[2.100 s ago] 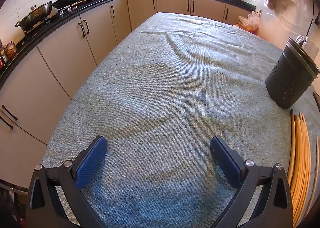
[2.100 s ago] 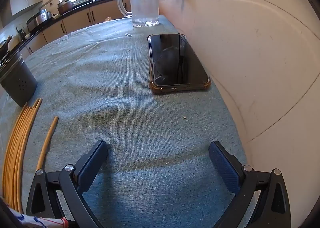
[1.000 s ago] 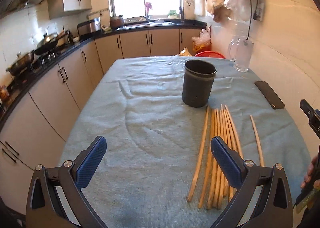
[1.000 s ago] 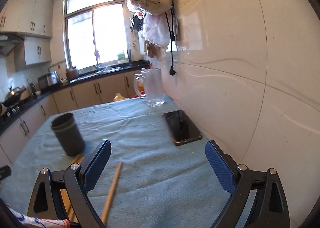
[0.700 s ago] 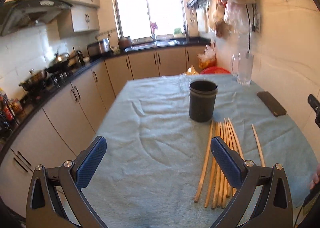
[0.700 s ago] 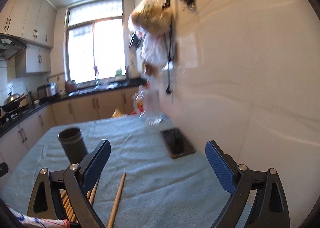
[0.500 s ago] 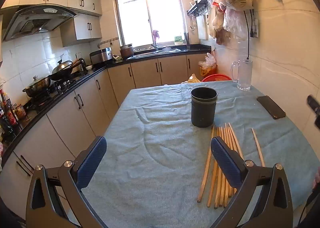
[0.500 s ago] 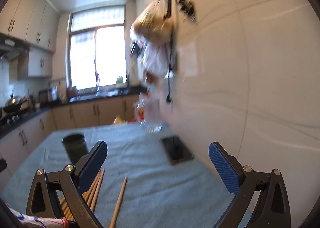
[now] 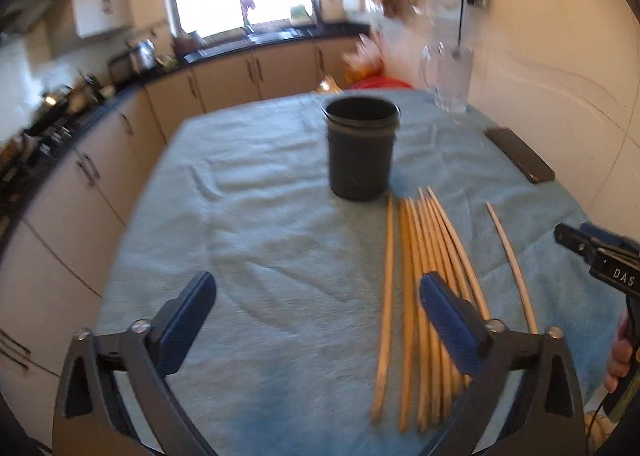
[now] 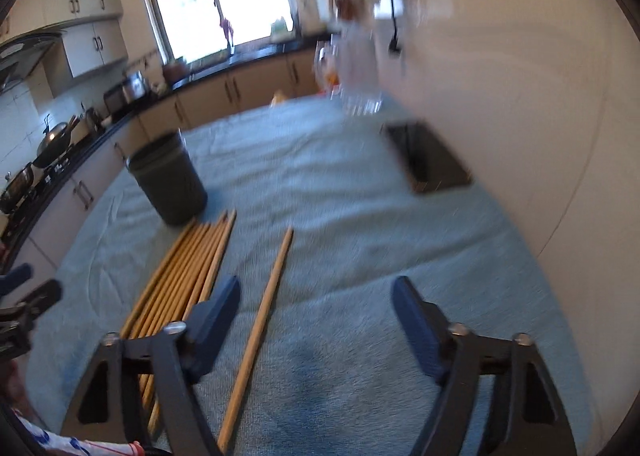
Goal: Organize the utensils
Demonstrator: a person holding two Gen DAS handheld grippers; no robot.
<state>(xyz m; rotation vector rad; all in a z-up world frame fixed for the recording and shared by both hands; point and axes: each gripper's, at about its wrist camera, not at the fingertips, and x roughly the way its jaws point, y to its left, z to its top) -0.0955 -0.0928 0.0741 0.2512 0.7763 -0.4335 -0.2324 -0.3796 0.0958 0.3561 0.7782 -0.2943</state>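
Note:
A dark round holder (image 9: 362, 152) stands upright on the blue-grey cloth. In front of it lies a bundle of wooden chopsticks (image 9: 424, 276), and one single chopstick (image 9: 510, 260) lies apart to its right. My left gripper (image 9: 316, 296) hovers over the cloth just left of the bundle, jaws closing, with no pad touching a stick. In the right wrist view the holder (image 10: 170, 180), the bundle (image 10: 184, 276) and the single chopstick (image 10: 264, 312) show again. My right gripper (image 10: 316, 304) hangs above that single stick, jaws closing, pads clear of it.
A black phone (image 9: 520, 154) lies on the cloth near the white wall, with a glass mug (image 9: 450, 84) behind it. Cabinets and a stove counter run along the left. The other gripper (image 9: 600, 256) and a hand show at the right edge.
Both views have tipped down and come nearer the cloth, so the chopsticks loom larger. The fingers of both grippers stand closer together than before, the right more so.

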